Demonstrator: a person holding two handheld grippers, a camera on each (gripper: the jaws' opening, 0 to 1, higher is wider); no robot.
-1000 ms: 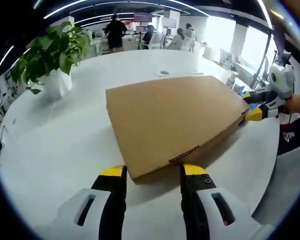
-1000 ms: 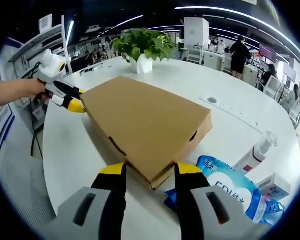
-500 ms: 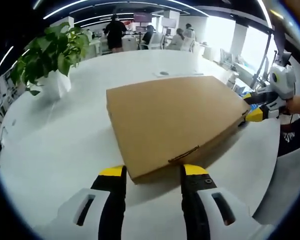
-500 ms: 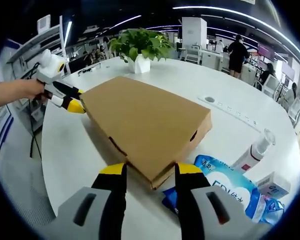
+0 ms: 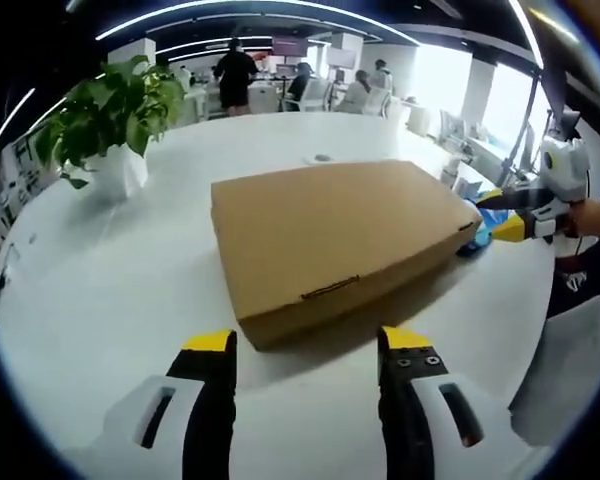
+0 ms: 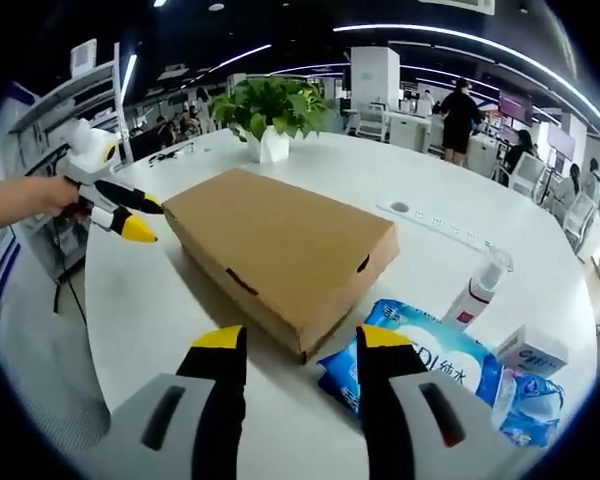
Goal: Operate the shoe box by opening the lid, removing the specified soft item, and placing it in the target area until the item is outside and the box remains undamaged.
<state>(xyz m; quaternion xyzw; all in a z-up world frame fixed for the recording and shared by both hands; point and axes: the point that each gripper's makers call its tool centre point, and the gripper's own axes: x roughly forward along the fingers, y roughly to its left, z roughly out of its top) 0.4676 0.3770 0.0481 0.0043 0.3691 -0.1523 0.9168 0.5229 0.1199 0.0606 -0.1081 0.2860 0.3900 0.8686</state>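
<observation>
On the white table [image 5: 90, 300], a potted plant [image 5: 110, 115] stands far left. The closed cardboard shoe box [image 5: 330, 245] lies mid-table, lid down. The left gripper [image 5: 305, 345] hovers just short of the box's near edge, jaws released and empty. In the right gripper view, the right gripper [image 6: 295, 340] is likewise spread and empty at a box corner, with a blue wipes pack [image 6: 425, 365] and spray bottle [image 6: 477, 290] to the right.

Bright ceiling strip lights and window glare wash the glossy white round table [image 5: 100, 300]; fisheye bending blurs its edges.
</observation>
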